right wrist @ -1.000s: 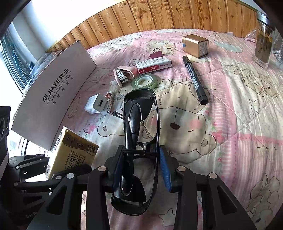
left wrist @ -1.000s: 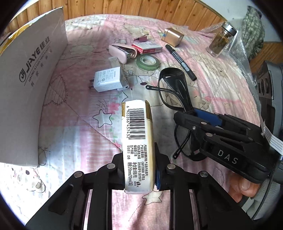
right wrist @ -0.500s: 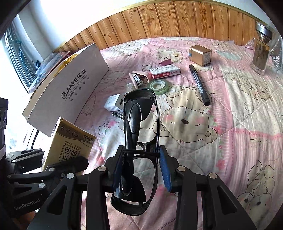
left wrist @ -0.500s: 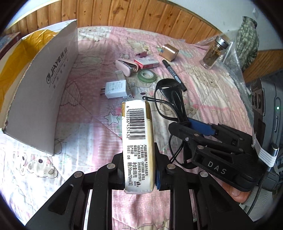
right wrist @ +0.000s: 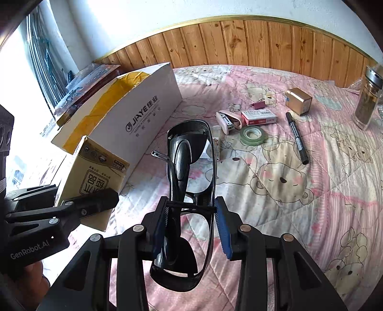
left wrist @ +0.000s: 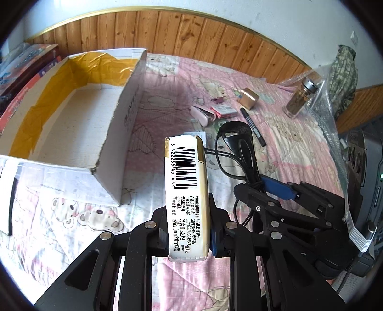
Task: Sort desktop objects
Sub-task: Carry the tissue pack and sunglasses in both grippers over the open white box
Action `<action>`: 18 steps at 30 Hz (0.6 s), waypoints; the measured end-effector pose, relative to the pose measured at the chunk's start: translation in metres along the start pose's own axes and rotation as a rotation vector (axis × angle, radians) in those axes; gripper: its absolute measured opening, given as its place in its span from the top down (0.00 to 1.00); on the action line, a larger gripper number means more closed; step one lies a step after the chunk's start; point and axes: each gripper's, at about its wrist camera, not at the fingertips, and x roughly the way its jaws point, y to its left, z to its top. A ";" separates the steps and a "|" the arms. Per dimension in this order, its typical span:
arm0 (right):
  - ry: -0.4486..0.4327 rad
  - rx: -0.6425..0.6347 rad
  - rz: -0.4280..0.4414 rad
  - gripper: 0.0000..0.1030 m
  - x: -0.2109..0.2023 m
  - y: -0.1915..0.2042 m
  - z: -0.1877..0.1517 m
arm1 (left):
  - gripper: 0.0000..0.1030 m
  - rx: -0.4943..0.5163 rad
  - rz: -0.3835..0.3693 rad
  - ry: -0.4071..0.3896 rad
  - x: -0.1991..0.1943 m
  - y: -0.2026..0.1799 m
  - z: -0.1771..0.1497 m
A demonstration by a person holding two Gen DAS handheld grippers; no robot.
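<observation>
Black jaws of the left hand-held gripper (left wrist: 188,236) clamp a barcoded tissue pack (left wrist: 186,191); the right hand-held gripper (right wrist: 191,227) pinches folded black glasses (right wrist: 189,167); both are held above the pink bedspread (right wrist: 299,203), the open white cardboard box (left wrist: 71,124) at ten o'clock

I see a wall (right wrist: 215,21) painted white in the upper part of both views. Below it runs a wainscot of vertical wood planks (right wrist: 239,43) with knots, closed on top by a thin golden strip. At the upper left of the right wrist view there is a window (right wrist: 14,79), very bright, and daylight comes in from it. The whole lower part is covered by a pink quilt (right wrist: 335,191) printed with bears.
</observation>
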 end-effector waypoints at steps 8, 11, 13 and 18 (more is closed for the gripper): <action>-0.018 -0.059 0.017 0.61 -0.011 0.038 0.007 | 0.78 -0.043 -0.026 -0.026 -0.022 0.023 -0.004; -0.027 -0.076 0.022 0.61 -0.015 0.050 0.011 | 0.78 -0.051 -0.026 -0.040 -0.030 0.029 -0.003; -0.035 -0.086 0.027 0.61 -0.018 0.057 0.015 | 0.78 -0.054 -0.022 -0.055 -0.036 0.034 -0.001; -0.054 -0.123 0.042 0.61 -0.026 0.077 0.026 | 0.78 -0.075 -0.006 -0.105 -0.055 0.048 0.006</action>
